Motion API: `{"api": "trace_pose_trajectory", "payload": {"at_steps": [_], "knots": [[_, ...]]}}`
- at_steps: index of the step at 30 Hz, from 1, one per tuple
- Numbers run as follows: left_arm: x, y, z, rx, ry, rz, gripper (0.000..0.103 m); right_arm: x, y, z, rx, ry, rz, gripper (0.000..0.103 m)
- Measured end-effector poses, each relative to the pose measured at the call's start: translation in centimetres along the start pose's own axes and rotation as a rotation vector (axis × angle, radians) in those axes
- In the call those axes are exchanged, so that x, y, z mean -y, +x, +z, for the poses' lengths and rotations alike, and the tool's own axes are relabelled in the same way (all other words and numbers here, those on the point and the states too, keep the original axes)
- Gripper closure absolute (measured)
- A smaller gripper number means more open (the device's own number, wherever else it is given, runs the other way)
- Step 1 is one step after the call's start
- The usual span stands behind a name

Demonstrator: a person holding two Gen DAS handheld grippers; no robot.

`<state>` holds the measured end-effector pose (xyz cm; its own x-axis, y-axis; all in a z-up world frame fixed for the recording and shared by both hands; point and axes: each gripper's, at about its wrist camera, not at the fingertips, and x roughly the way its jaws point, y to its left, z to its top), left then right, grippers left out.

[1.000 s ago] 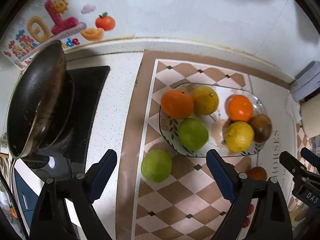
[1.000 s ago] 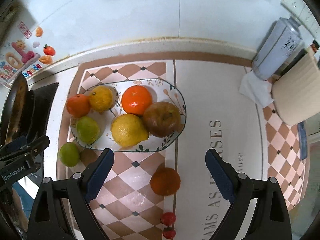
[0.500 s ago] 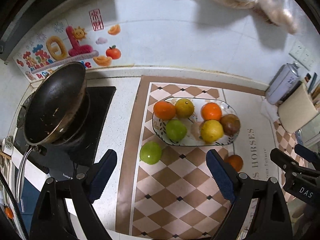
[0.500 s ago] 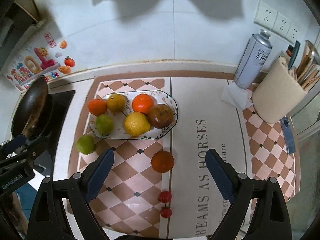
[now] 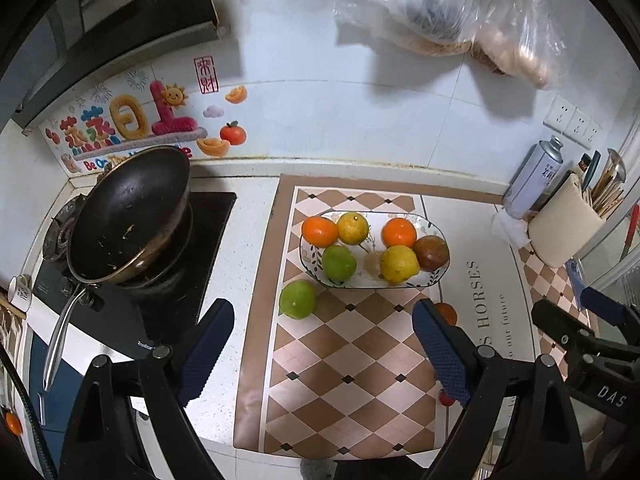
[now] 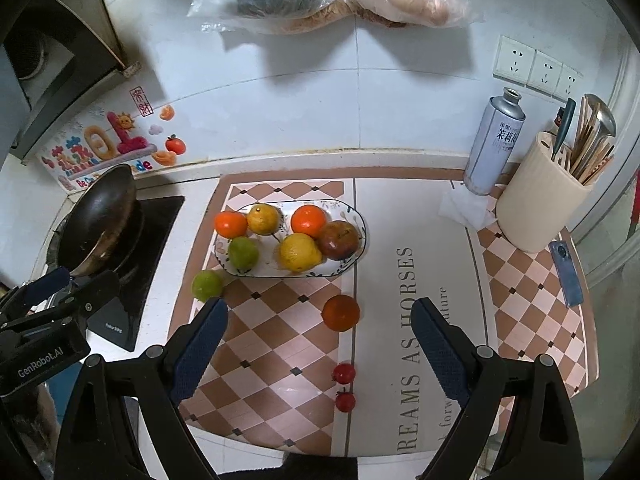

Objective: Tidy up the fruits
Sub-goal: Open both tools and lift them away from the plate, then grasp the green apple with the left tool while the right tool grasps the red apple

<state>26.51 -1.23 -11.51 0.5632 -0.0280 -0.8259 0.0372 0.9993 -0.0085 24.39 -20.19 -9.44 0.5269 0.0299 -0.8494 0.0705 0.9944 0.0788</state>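
- The oval white ceramic plate with a leaf pattern (image 6: 358, 220) sits on the brown-and-cream checked mat (image 6: 280, 344) on the worktop; it holds two oranges, a yellowish mandarin, a green citrus, a lemon and a brownish-red apple.
- A loose round green lime (image 5: 298, 299) lies on the mat just beside the plate's near left edge, and a loose orange mandarin (image 6: 341, 313) lies near the plate's front right.
- Two small red cherry tomatoes (image 6: 344, 386) lie further out from the plate, close together.
- The citrus looks firm, rounded and likely to roll; a grip across the widest part should hold. The tomatoes seem soft and thin-skinned, so a light squeeze would suit them.
- The left gripper (image 5: 322, 346) hovers over the mat in front of the plate, fingers spread wide, holding nothing.
- The right gripper (image 6: 319, 344) hovers likewise, fingers spread and empty.
- A dark metal wok (image 5: 128, 216) sits on the stove, well left of the plate.
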Motion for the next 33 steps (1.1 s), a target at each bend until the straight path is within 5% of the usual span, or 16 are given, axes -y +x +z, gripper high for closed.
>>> {"api": "trace_pose_trajectory", "payload": {"at_steps": [10,15,28,33], "knots": [[0.0,0.5,0.1,0.014,-0.03,0.031,0.012,1.1,1.2,0.5,-0.005,0.059,0.032,0.008],[-1.0,3.0,0.6,0.023,-0.068,0.112,0.012,3.3,5.0,0.7,-0.054,0.124,0.02,0.008],[-4.1,16.1,1.3,-0.22,-0.08,0.224,0.006,6.6,19.3,-1.2,-0.295,0.222,0.02,0.008],[-4.6,21.4,0.4,-0.363,-0.088,0.189,0.006,6.7,23.1,-2.0,-0.367,0.225,0.02,0.008]]}}
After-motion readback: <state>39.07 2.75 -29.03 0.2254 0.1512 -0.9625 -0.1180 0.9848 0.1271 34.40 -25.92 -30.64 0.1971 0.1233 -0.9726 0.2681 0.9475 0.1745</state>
